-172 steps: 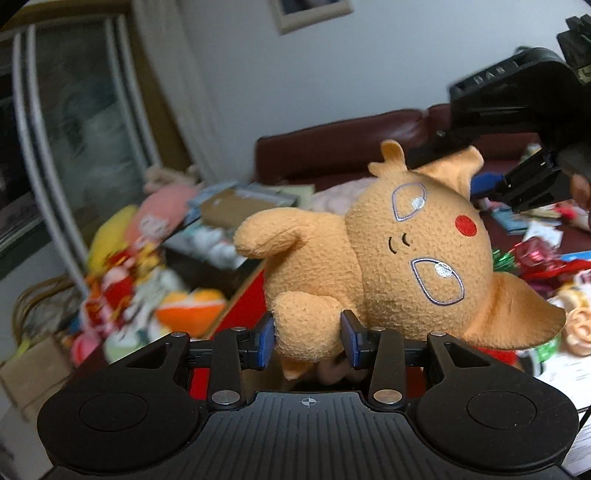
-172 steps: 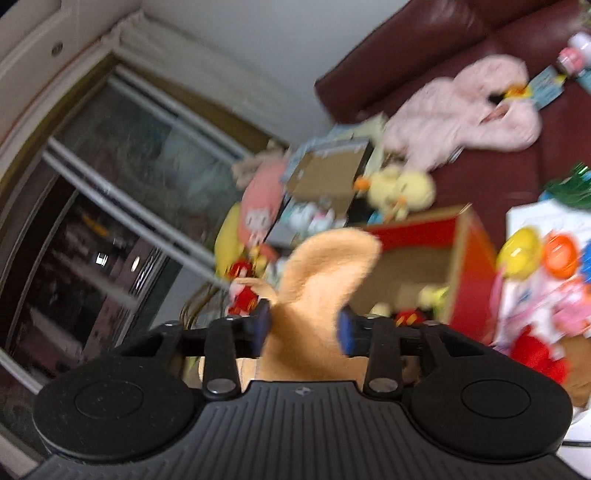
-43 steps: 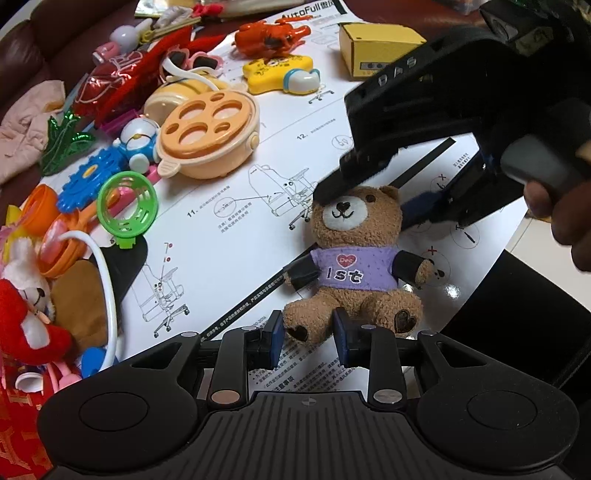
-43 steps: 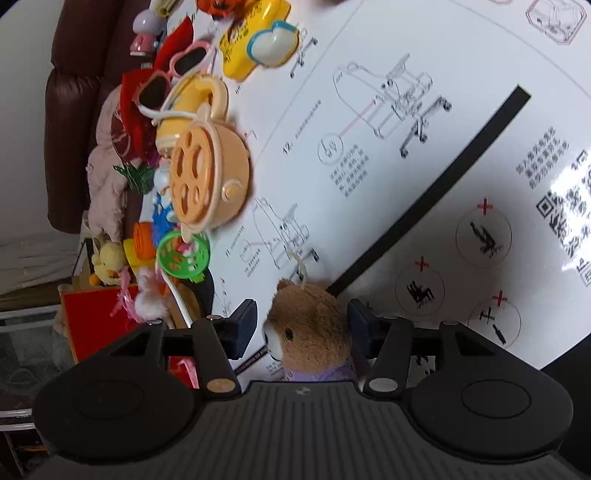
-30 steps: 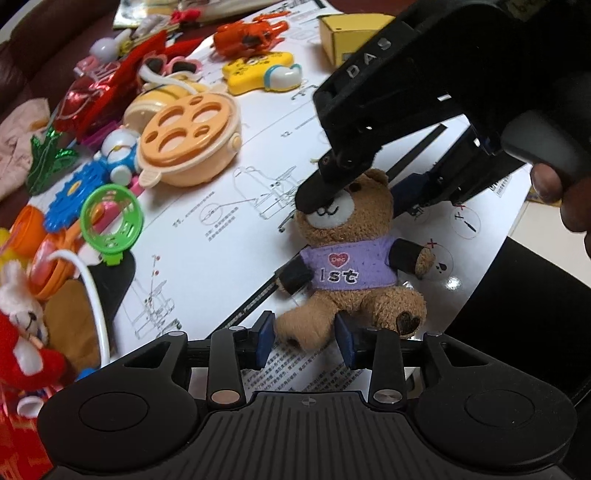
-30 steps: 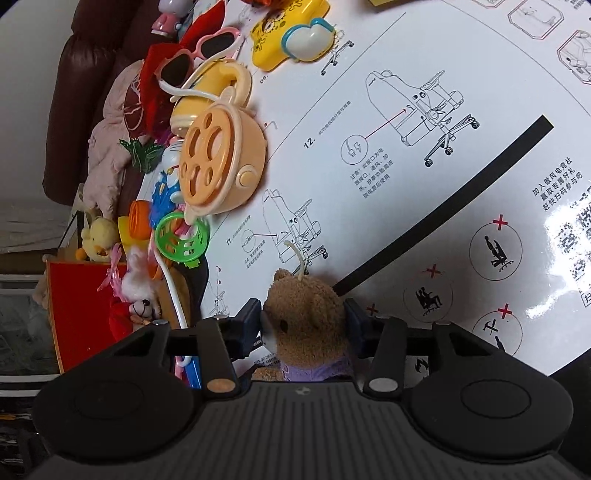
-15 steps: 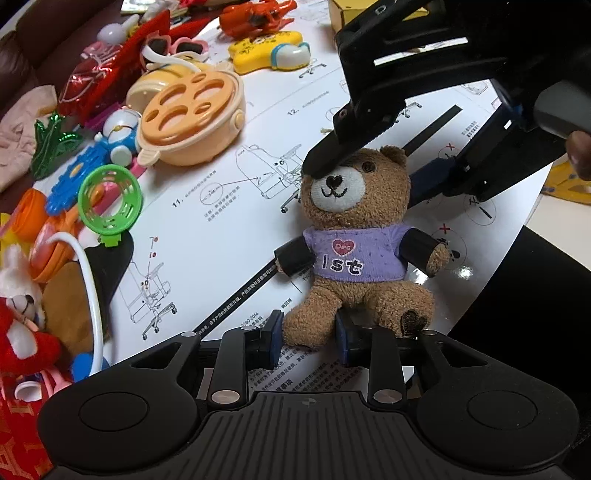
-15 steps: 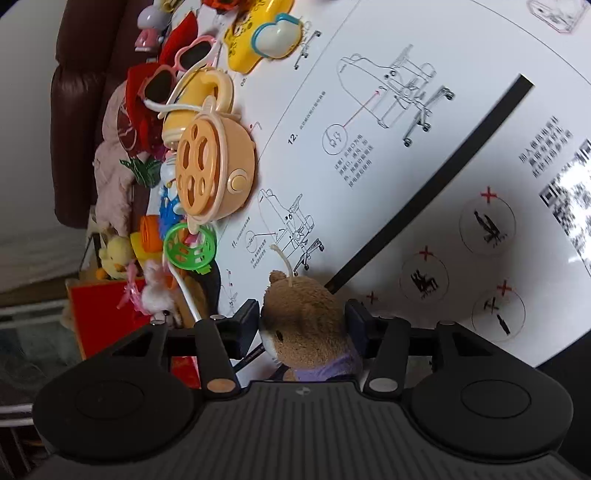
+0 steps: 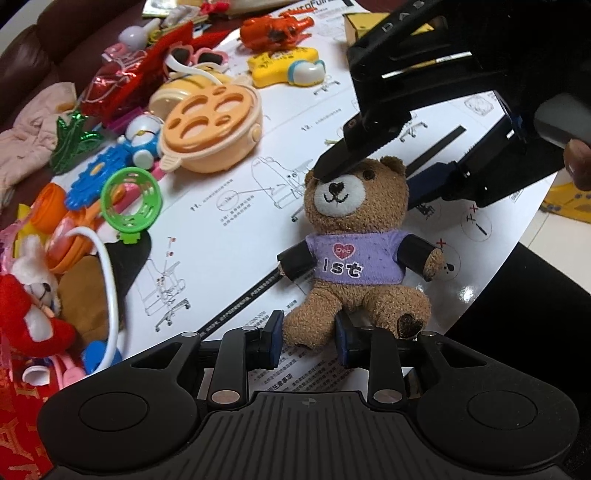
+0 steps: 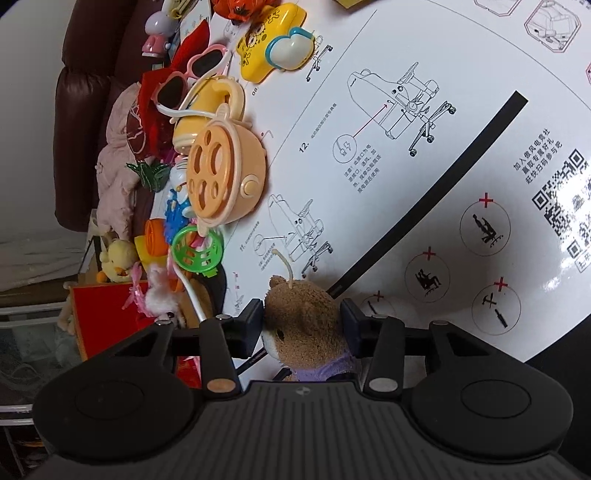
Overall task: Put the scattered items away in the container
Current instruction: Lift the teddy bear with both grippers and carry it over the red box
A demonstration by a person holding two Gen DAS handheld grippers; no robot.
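A brown teddy bear (image 9: 356,240) in a purple "1st" shirt lies on its back on a white instruction sheet (image 9: 229,236). My left gripper (image 9: 308,341) is shut on the bear's leg. My right gripper (image 10: 303,317) is shut on the bear's head (image 10: 303,325), and it also shows from above in the left wrist view (image 9: 369,177). The red box (image 10: 107,317) stands off the table's left edge in the right wrist view.
Scattered toys lie along the sheet's left side: an orange perforated pot (image 9: 210,133), a green ring (image 9: 131,201), a yellow star toy (image 9: 284,66), an orange lobster (image 9: 273,31), heart sunglasses (image 10: 192,74), and a red and white plush (image 9: 26,295). A brown sofa (image 10: 85,96) is behind.
Earlier both grippers held an orange plush. They have since moved to the bear and closed on its leg and head. Over the last second the bear has hardly moved.
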